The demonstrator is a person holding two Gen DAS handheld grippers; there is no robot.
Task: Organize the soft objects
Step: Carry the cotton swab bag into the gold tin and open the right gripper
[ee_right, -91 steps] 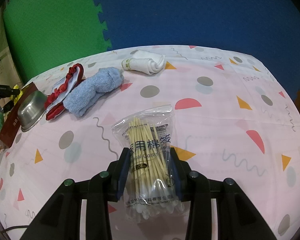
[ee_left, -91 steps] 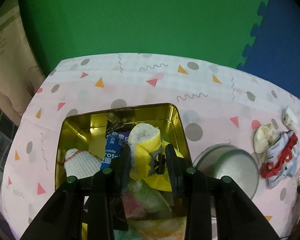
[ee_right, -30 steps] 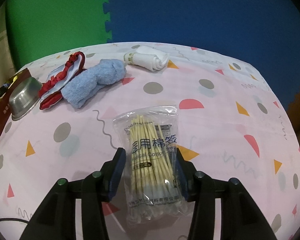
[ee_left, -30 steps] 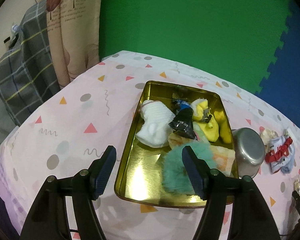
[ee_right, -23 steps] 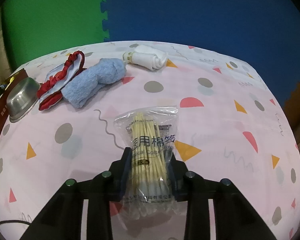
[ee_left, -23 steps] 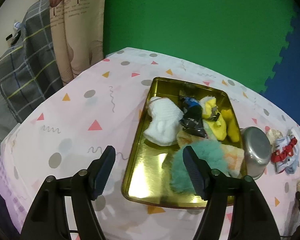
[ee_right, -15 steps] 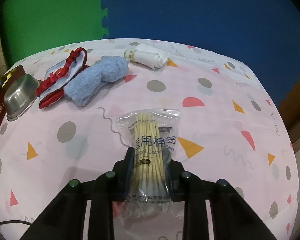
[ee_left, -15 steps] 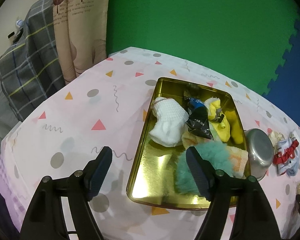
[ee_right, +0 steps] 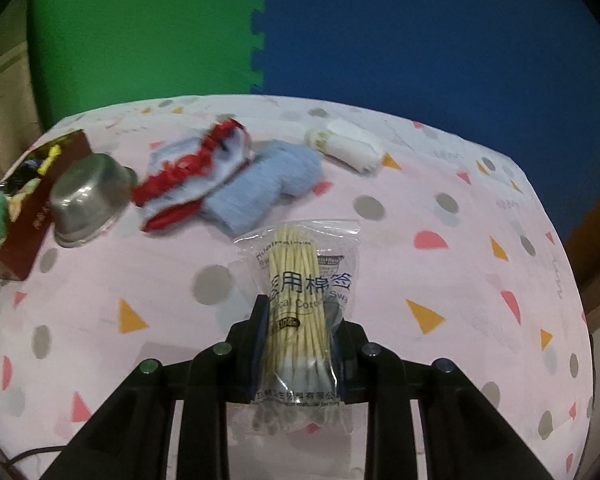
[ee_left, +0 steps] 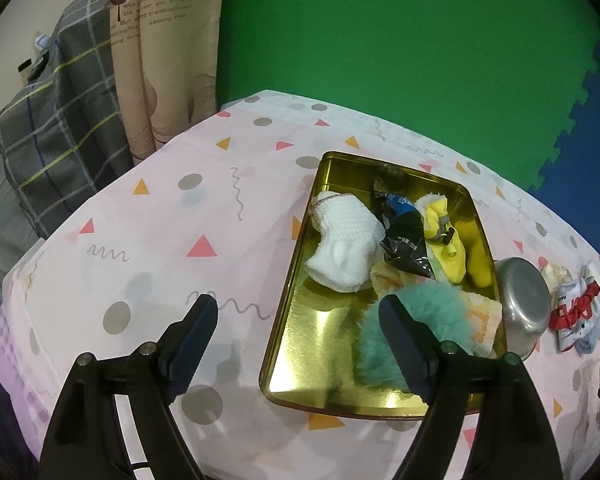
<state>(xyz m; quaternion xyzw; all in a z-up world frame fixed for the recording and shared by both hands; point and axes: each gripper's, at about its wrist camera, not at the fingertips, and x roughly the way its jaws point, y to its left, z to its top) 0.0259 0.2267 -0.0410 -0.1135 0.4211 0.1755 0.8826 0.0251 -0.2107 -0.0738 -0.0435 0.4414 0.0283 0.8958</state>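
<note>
A gold tin tray (ee_left: 296,344) on the pink patterned tablecloth holds a white knit sock (ee_left: 344,248), a black and blue packet (ee_left: 404,236), a yellow cloth toy (ee_left: 448,240) and a teal fluffy piece (ee_left: 416,320). My left gripper (ee_left: 300,320) hangs above the tray's near left rim, its jaws opening, nothing between them. My right gripper (ee_right: 300,320) is shut on a clear bag of cotton swabs (ee_right: 300,276), lifted off the cloth. A red-trimmed white garment (ee_right: 196,164), a blue towel (ee_right: 264,188) and a white roll (ee_right: 348,148) lie beyond.
An upturned steel bowl (ee_left: 524,304) sits against the tray's right side, and is the steel bowl (ee_right: 84,200) left of the garment. A curtain and a plaid cloth (ee_left: 52,128) hang past the table's left edge. Green and blue foam mats back the table.
My left gripper has let go of the yellow toy, drawn back from the tray and spread wider. My right gripper has closed on the swab bag and raised it, shifting toward the garments.
</note>
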